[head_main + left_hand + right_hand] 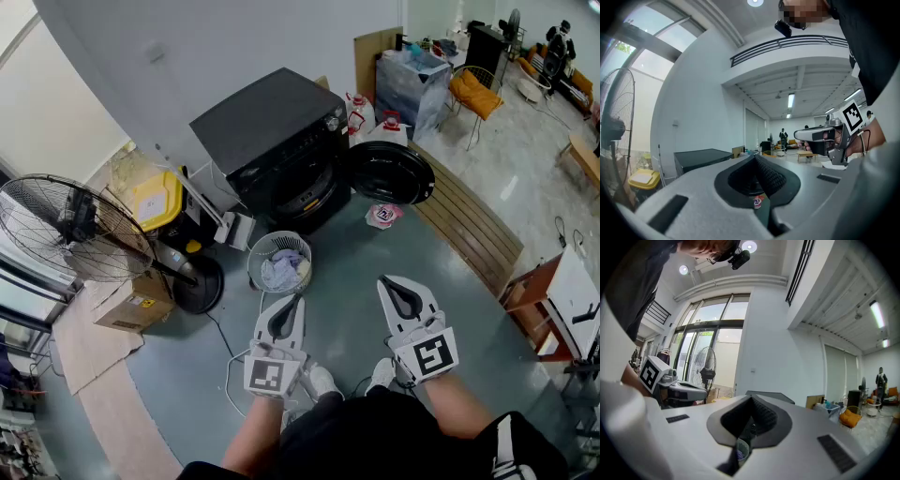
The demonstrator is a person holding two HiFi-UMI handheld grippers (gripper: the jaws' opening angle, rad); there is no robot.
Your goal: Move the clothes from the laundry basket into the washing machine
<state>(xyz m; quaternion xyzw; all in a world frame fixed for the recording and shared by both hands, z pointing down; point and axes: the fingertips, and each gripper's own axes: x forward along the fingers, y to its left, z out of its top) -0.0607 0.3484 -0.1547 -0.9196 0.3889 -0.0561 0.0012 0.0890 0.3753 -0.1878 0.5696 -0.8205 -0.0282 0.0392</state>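
Head view: the clothes [284,272] sit in the laundry basket [280,234], right in front of the washing machine [281,141], door [389,172] swung open. Left gripper view: left gripper [754,158] pinched together, empty. Right gripper view: right gripper [751,400] also closed on nothing.

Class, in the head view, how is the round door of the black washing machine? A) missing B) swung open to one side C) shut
B: the round door stands swung open beside the black washing machine, leaving its drum mouth uncovered.
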